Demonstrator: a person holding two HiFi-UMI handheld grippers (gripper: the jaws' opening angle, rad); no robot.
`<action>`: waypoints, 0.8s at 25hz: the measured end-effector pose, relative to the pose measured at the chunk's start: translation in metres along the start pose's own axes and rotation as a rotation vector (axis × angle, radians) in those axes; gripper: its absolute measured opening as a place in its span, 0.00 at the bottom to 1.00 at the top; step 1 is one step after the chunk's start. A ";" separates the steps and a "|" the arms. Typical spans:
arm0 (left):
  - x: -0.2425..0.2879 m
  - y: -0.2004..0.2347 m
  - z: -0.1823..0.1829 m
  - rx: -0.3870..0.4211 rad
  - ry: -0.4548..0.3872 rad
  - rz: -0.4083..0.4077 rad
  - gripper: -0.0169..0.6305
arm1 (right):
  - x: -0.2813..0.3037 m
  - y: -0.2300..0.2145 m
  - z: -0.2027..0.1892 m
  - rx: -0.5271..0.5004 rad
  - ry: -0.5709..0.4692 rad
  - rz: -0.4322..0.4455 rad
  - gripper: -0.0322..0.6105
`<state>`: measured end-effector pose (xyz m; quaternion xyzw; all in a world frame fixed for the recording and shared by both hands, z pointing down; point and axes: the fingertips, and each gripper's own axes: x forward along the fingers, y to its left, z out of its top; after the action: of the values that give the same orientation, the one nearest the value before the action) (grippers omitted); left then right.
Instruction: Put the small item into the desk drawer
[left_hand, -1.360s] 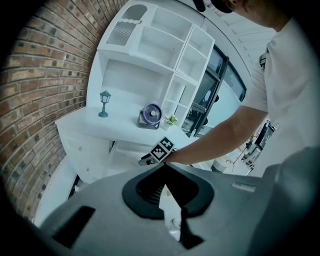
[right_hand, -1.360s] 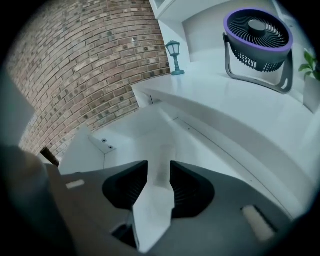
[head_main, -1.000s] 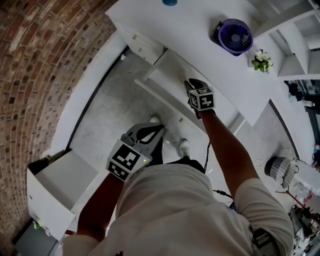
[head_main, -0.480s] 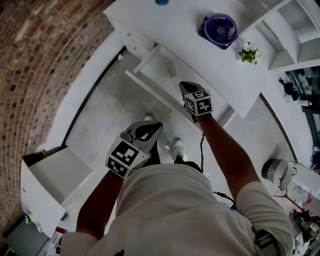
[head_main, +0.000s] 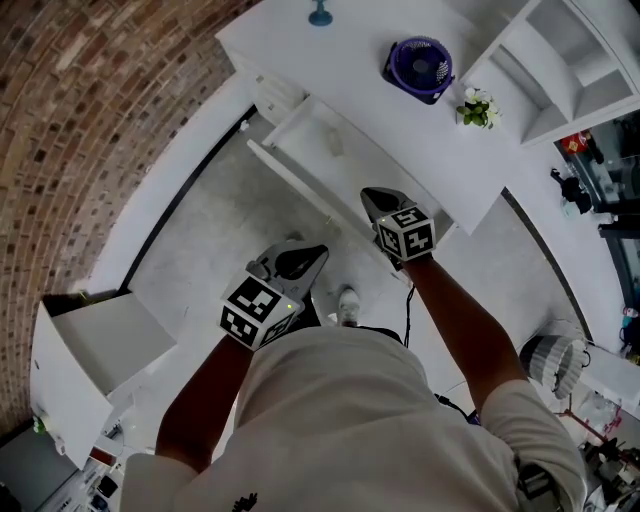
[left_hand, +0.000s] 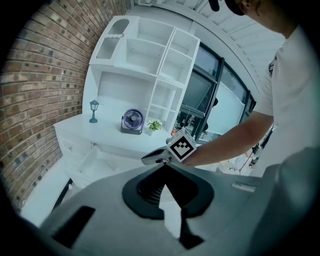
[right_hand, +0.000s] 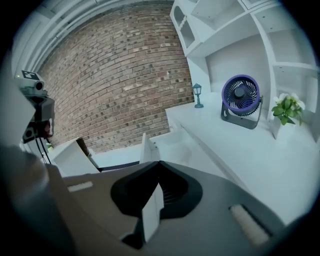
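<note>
The white desk (head_main: 300, 50) has its drawer (head_main: 290, 180) pulled open, and a small pale item (head_main: 333, 143) lies on the drawer's floor. My right gripper (head_main: 367, 192) hovers over the drawer's near right corner, shut, with nothing between its jaws. It points across the open drawer (right_hand: 175, 142) in the right gripper view, jaws (right_hand: 159, 162) together. My left gripper (head_main: 322, 250) is held lower and nearer the body, over the floor, also shut and empty. The left gripper view has its closed tips (left_hand: 165, 164) just under the right gripper (left_hand: 145, 160).
On the desktop stand a purple fan (head_main: 418, 65), a small potted plant (head_main: 476, 108) and a little blue lamp (head_main: 320, 14). White shelves (head_main: 560, 60) rise behind. A brick wall (head_main: 90, 120) runs on the left. A white box unit (head_main: 90, 345) sits on the floor.
My right gripper has pulled back out of the drawer toward the body and risen. The small item stays in the drawer. My left gripper has shifted along slightly.
</note>
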<state>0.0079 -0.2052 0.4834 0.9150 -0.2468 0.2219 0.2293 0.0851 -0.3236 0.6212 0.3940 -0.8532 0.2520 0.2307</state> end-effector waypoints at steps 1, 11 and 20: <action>-0.001 -0.003 0.000 -0.003 -0.005 0.007 0.04 | -0.007 0.003 -0.002 -0.002 -0.002 0.008 0.07; -0.014 -0.035 -0.013 -0.037 -0.042 0.076 0.04 | -0.083 0.049 -0.011 -0.033 -0.040 0.110 0.07; -0.015 -0.068 -0.028 -0.061 -0.065 0.109 0.04 | -0.141 0.078 -0.022 -0.084 -0.062 0.182 0.07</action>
<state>0.0258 -0.1328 0.4764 0.8995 -0.3102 0.1966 0.2368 0.1105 -0.1880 0.5353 0.3124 -0.9021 0.2237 0.1963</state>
